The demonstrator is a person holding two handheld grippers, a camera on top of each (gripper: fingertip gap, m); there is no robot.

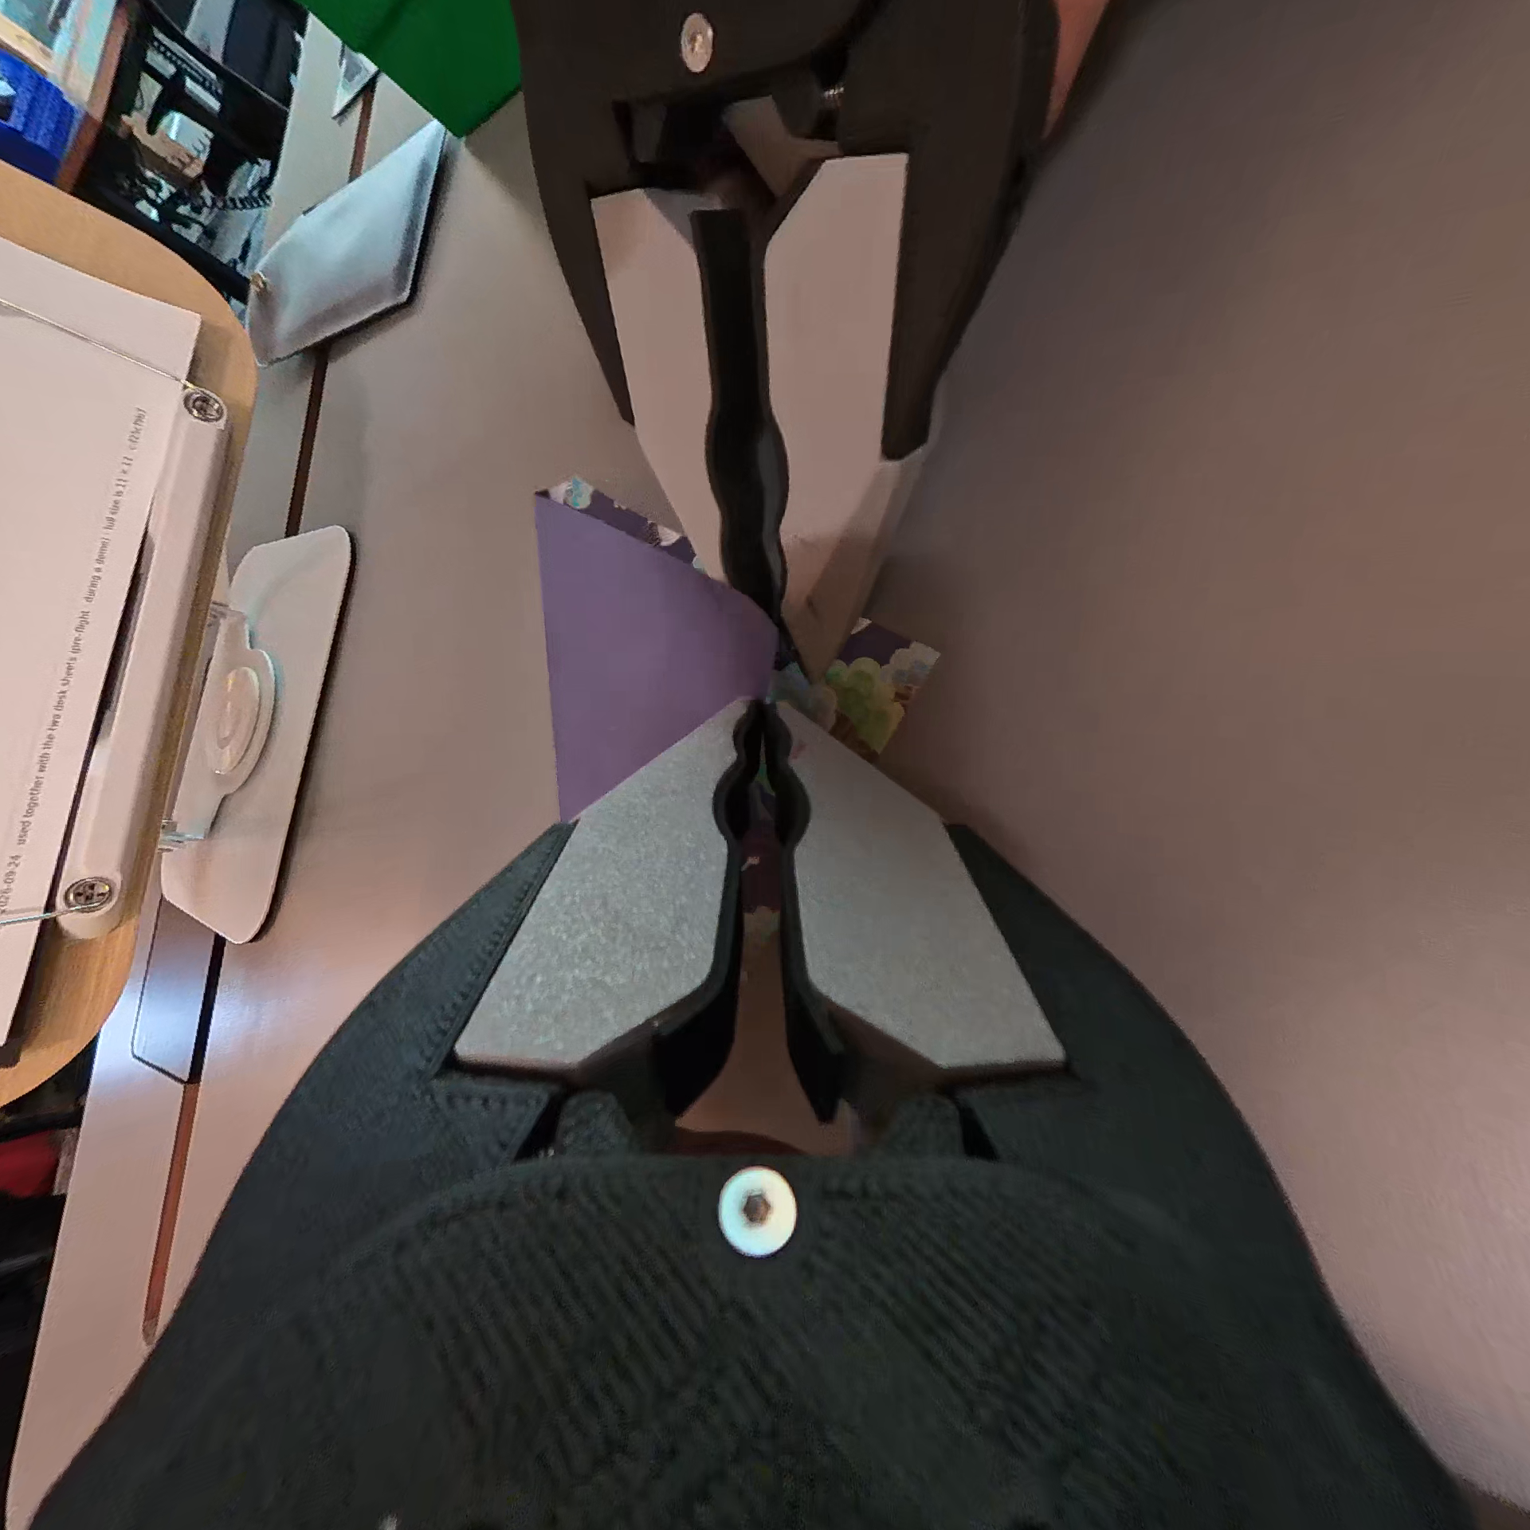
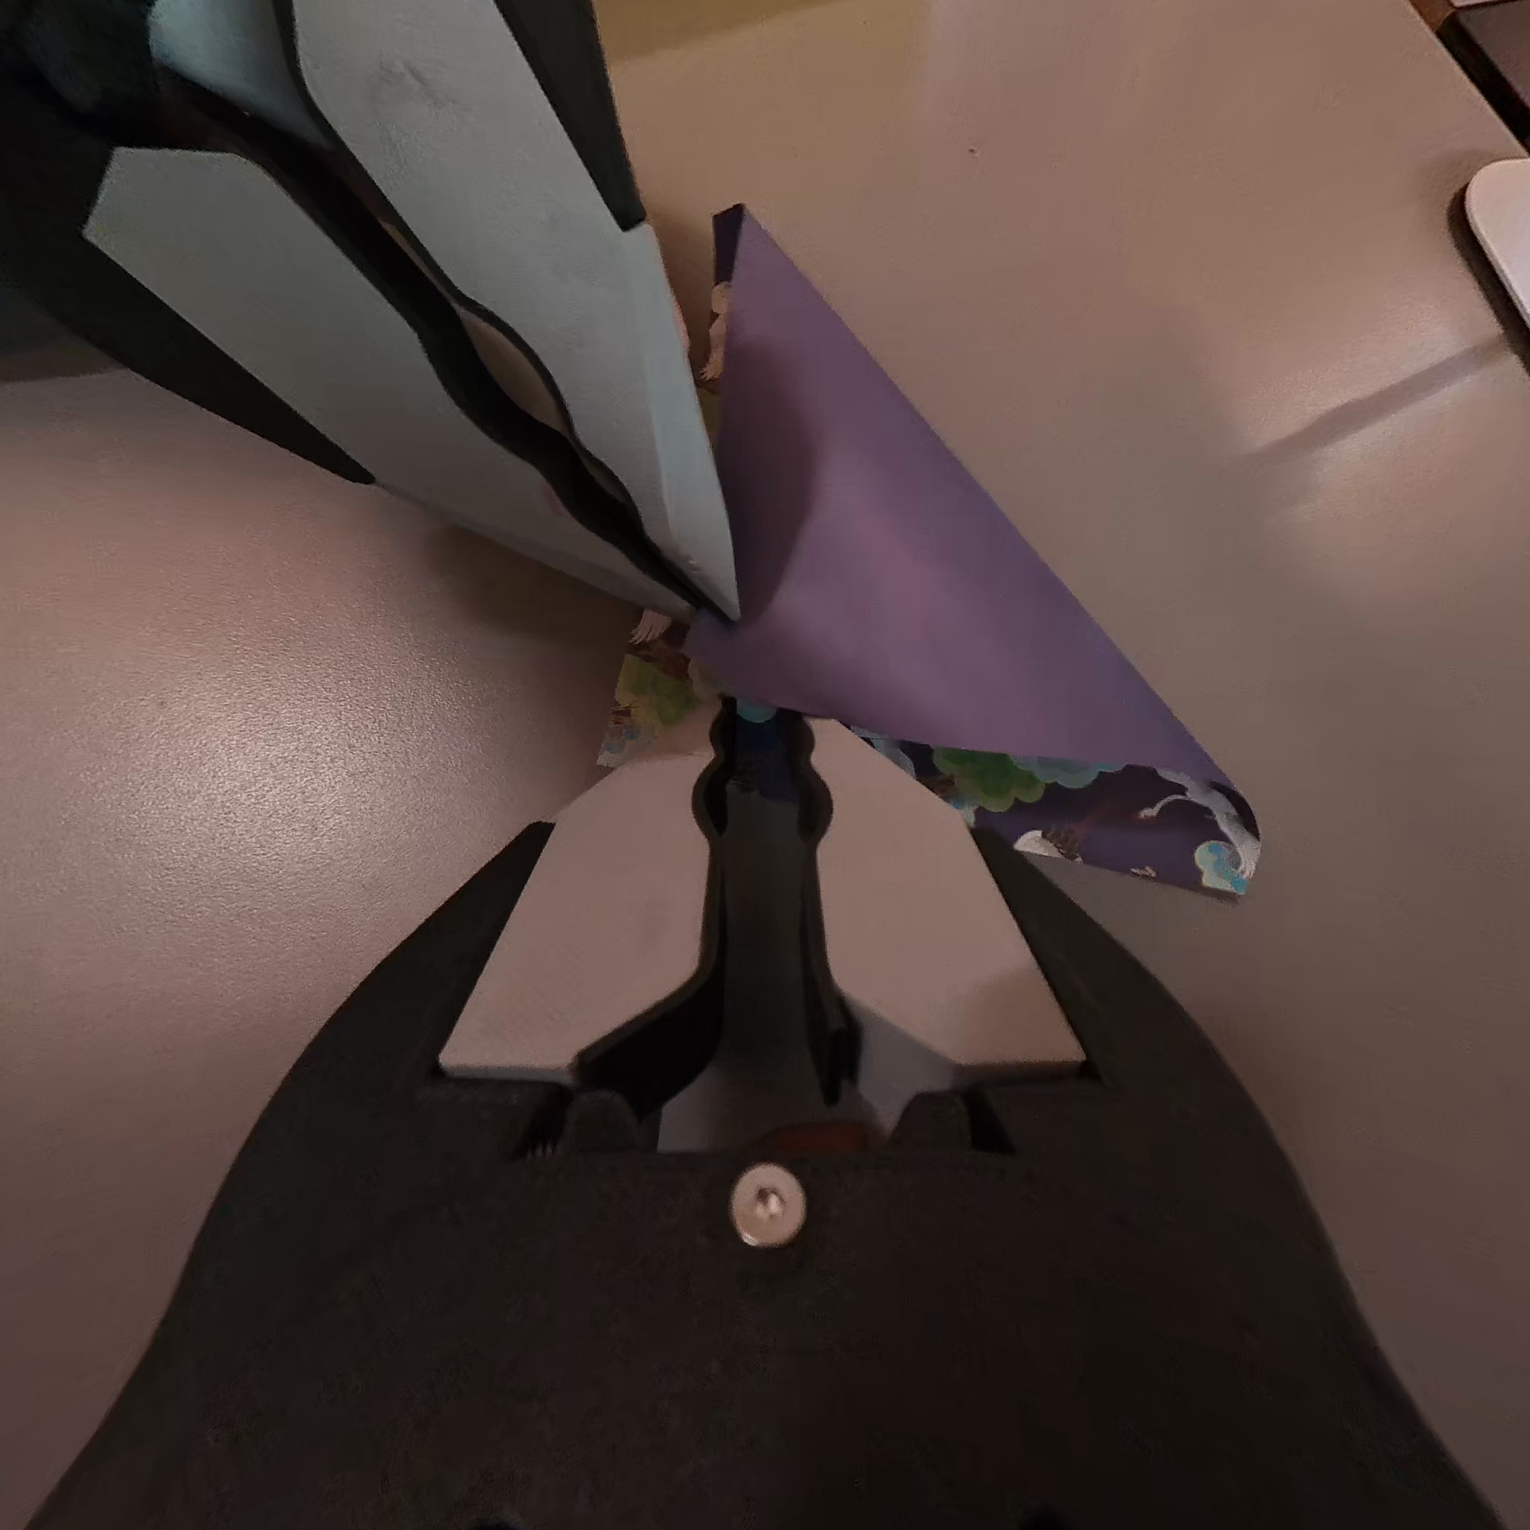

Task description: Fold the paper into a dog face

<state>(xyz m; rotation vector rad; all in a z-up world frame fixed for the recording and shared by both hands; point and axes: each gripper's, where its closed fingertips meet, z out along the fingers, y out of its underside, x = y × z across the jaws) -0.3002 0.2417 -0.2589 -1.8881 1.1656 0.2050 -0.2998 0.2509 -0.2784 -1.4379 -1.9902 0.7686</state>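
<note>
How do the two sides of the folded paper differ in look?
The paper has a plain purple side, with no print. Its patterned side is dark with green and blue cloud shapes. Both sides meet at the fold, where the left gripper and right gripper pinch it.

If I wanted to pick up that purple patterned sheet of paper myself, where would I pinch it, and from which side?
Probably at a free outer corner or edge of the purple patterned sheet of paper, coming in edge-on. It is thin and partly folded, lifted off the grey table, so its edges are exposed. The left gripper and right gripper each appear shut on it, tips nearly meeting, so its middle is crowded.
</note>
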